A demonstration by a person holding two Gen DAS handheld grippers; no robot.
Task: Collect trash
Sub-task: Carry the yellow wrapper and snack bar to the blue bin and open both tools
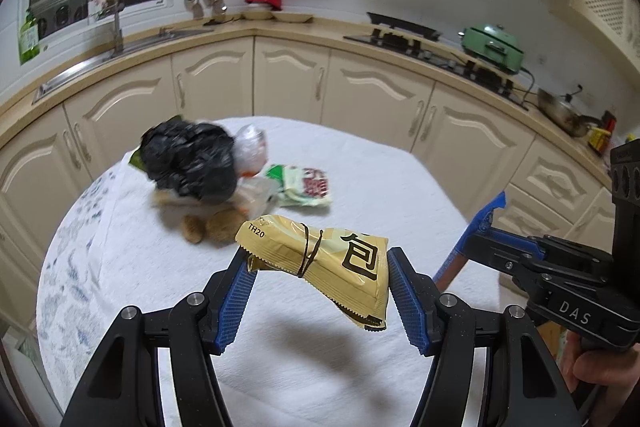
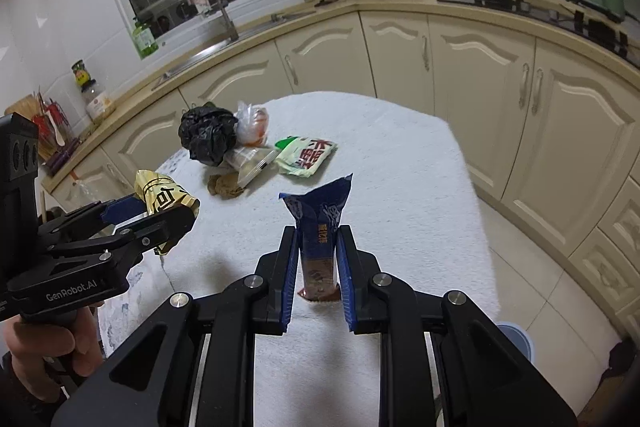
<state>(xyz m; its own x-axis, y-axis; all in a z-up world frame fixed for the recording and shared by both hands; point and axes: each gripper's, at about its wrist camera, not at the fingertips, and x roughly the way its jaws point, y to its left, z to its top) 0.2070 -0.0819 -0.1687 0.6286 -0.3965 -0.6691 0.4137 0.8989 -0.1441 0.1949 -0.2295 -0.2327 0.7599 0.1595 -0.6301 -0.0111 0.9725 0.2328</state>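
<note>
My left gripper point(image 1: 318, 267) is shut on a gold snack wrapper point(image 1: 320, 263) with black print, held above the white tablecloth point(image 1: 320, 359). In the right wrist view that gold wrapper point(image 2: 162, 195) sticks out of the left gripper point(image 2: 160, 215) at the left. My right gripper point(image 2: 318, 247) is shut on a blue wrapper point(image 2: 320, 219) that stands upright between its pads; its blue tip point(image 1: 480, 223) shows in the left wrist view. On the table farther off lie a crumpled black bag point(image 2: 206, 135), a clear plastic bag point(image 2: 252, 125), a green and white packet point(image 2: 306, 155) and brown scraps point(image 2: 224, 185).
Cream kitchen cabinets point(image 2: 460, 67) curve around the table, with a sink point(image 1: 116, 47) at the left and a stove point(image 1: 440, 55) with a green pot point(image 1: 492, 47) at the right. A hand point(image 2: 44, 351) holds the left gripper's handle. Tiled floor point(image 2: 532, 275) lies right of the table.
</note>
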